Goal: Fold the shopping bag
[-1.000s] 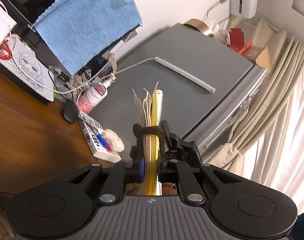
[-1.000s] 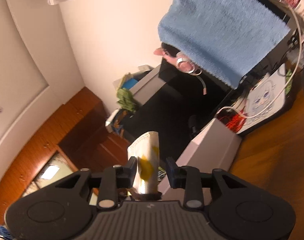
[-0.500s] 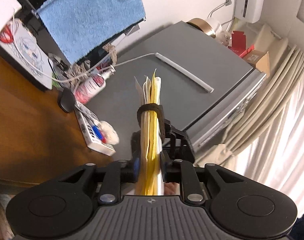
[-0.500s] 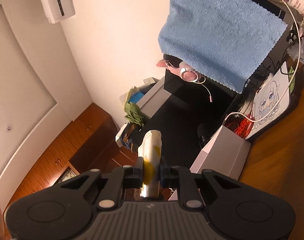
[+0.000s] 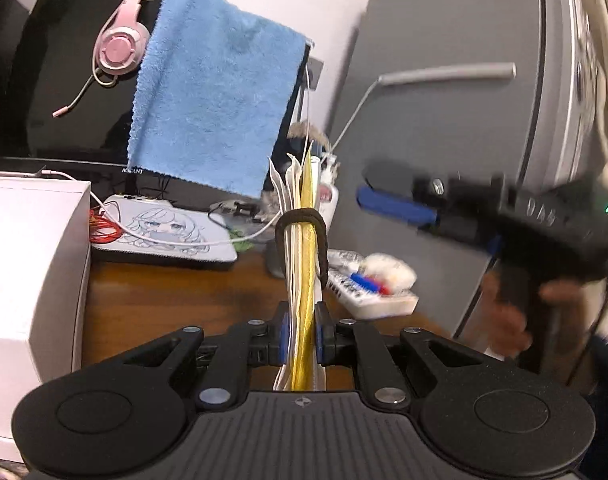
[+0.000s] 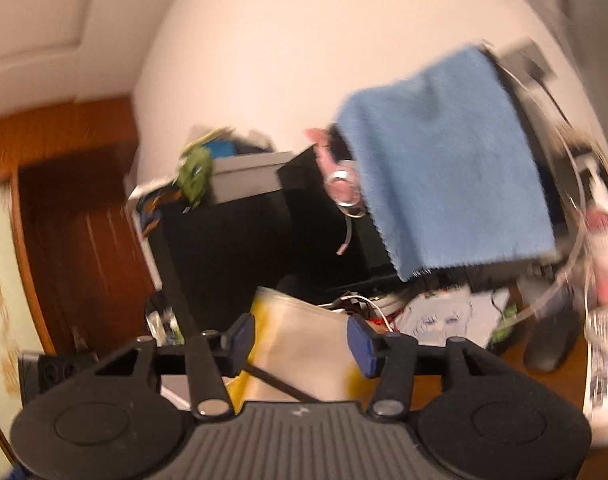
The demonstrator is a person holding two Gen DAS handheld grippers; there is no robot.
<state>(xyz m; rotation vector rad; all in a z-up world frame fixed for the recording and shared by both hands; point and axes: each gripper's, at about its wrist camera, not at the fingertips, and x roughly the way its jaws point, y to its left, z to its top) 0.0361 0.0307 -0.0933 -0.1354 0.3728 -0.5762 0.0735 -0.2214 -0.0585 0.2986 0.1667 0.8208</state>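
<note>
The folded shopping bag (image 5: 302,280) is a thin upright stack of white and yellow layers with a dark band (image 5: 321,240) looped around it. My left gripper (image 5: 302,334) is shut on its lower part, above the wooden desk. My right gripper (image 5: 399,196) shows blurred at the right of the left wrist view, held by a hand (image 5: 507,320), apart from the bag. In the right wrist view my right gripper (image 6: 300,340) stands open, with the cream and yellow bag (image 6: 304,340) seen behind the gap between its blue pads, not pinched.
A blue towel (image 5: 216,108) hangs over a black monitor with pink headphones (image 5: 120,40). A white box (image 5: 28,280) stands at the left. A printed pad (image 5: 164,236), cables, a bottle and a power strip (image 5: 367,288) sit on the desk (image 5: 176,304). A grey fridge (image 5: 463,120) rises at the right.
My right gripper has opened, let go of the bag and swung off to the right. The left gripper has tilted down toward the desk, still clamped on the bag.
</note>
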